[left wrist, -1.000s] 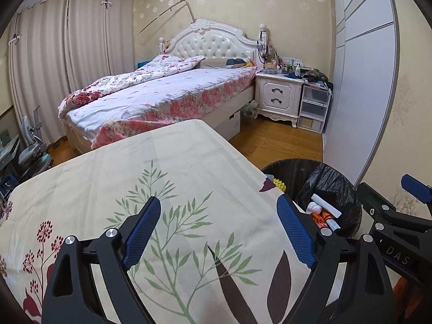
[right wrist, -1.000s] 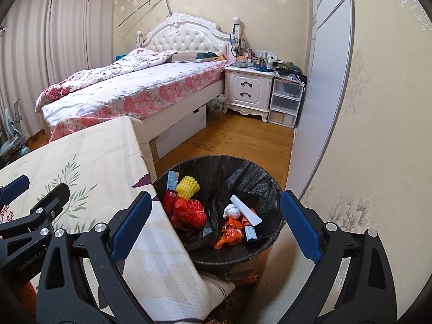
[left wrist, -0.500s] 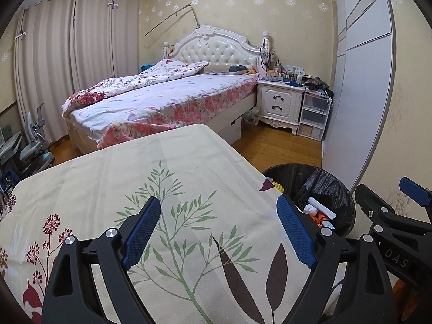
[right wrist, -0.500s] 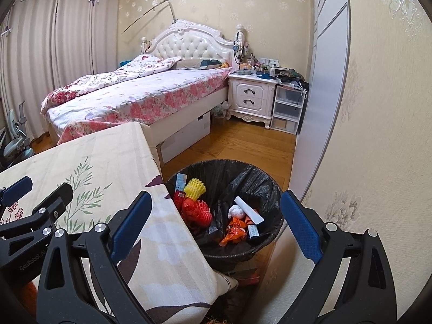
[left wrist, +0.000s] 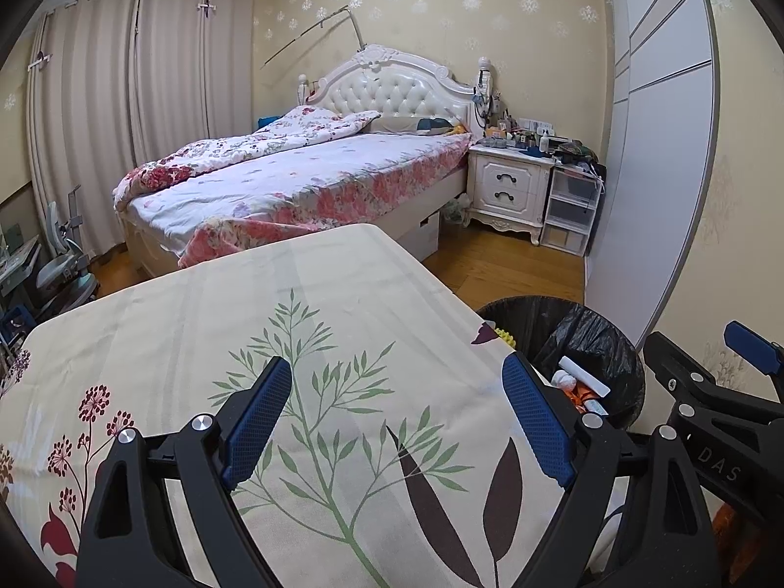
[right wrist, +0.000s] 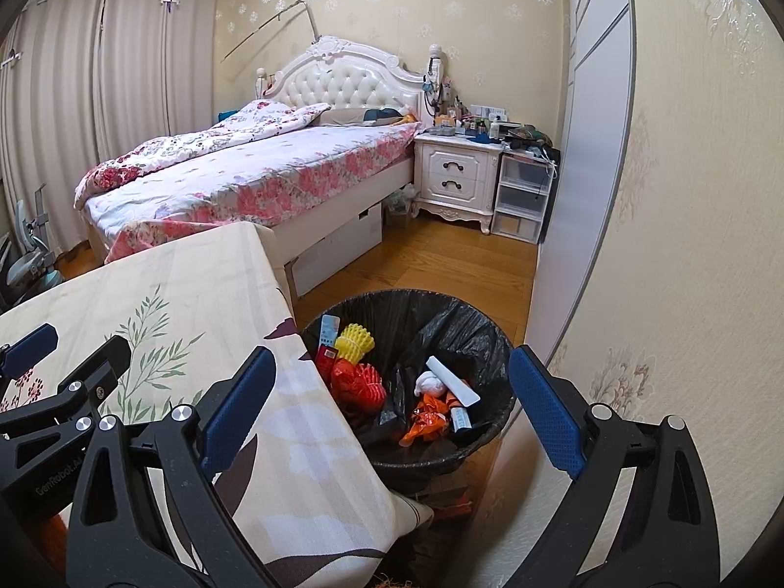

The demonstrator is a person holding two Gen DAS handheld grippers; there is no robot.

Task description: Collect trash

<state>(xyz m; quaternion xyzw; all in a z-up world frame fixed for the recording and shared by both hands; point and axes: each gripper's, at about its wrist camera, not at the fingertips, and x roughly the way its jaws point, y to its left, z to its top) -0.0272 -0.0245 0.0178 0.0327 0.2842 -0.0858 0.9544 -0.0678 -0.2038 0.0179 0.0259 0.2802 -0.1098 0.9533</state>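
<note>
A bin lined with a black bag (right wrist: 441, 313) stands on the floor at the table's right edge, also in the left wrist view (left wrist: 588, 338). It holds trash: a yellow foam net (right wrist: 355, 340), a red net (right wrist: 357, 384), orange wrappers (right wrist: 426, 419), a white tube (right wrist: 453, 382). My left gripper (left wrist: 397, 416) is open and empty above the tablecloth (left wrist: 245, 323). My right gripper (right wrist: 392, 406) is open and empty above the bin and the table's corner.
A bed (left wrist: 304, 181) with a floral cover stands behind the table. A white nightstand (left wrist: 509, 186) and plastic drawers (left wrist: 571, 210) stand at the back right. A wardrobe (right wrist: 578, 147) and wall lie right of the bin. Wooden floor (right wrist: 431, 259) lies between.
Both grippers have drawn back and risen a little, so the bin and table look farther away. Both stay open and empty.
</note>
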